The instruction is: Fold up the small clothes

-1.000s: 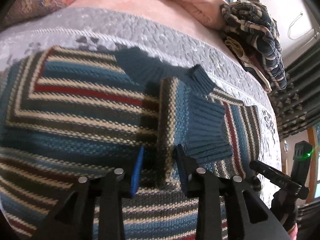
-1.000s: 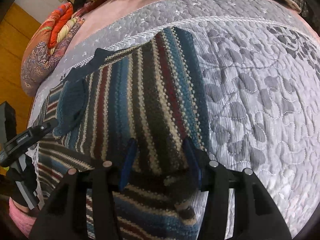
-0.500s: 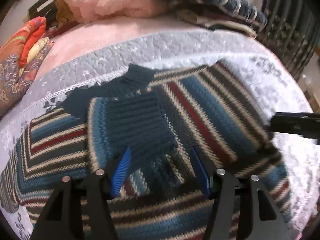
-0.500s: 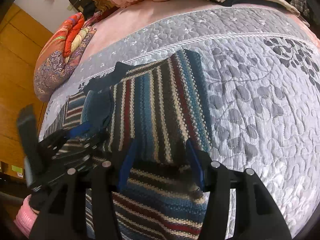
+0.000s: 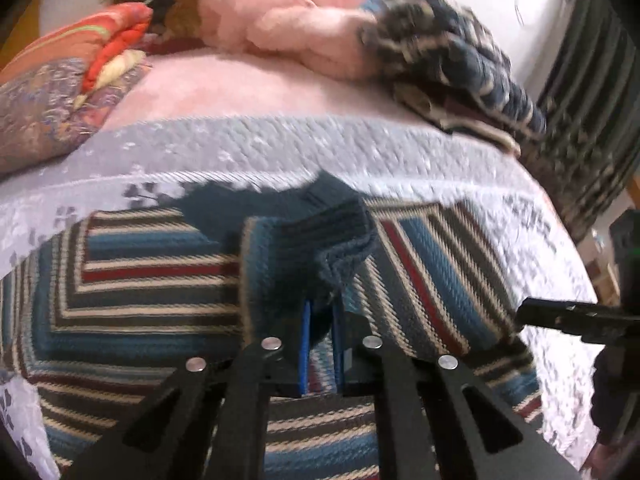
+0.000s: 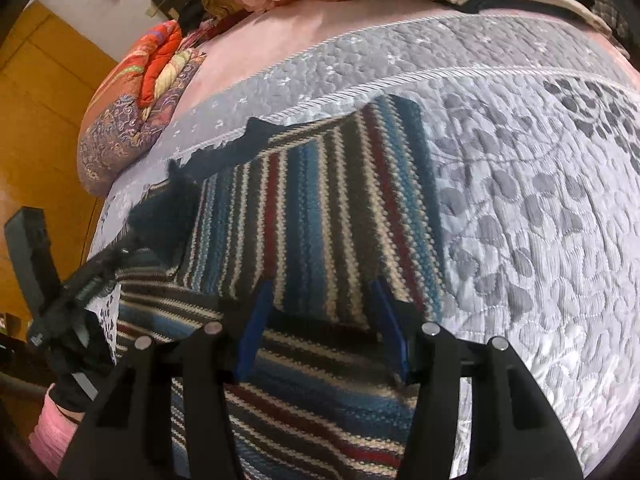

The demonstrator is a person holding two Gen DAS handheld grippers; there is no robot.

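The left gripper (image 5: 319, 344) has its two blue-padded fingers (image 5: 306, 344) drawn close together, pinching a fold of knit fabric between them. The right gripper (image 6: 322, 328) holds its fingers (image 6: 256, 328) spread wide, with nothing between them. Seen from the left wrist, the right gripper (image 5: 576, 318) reaches in from the right edge, level with the left fingertips.
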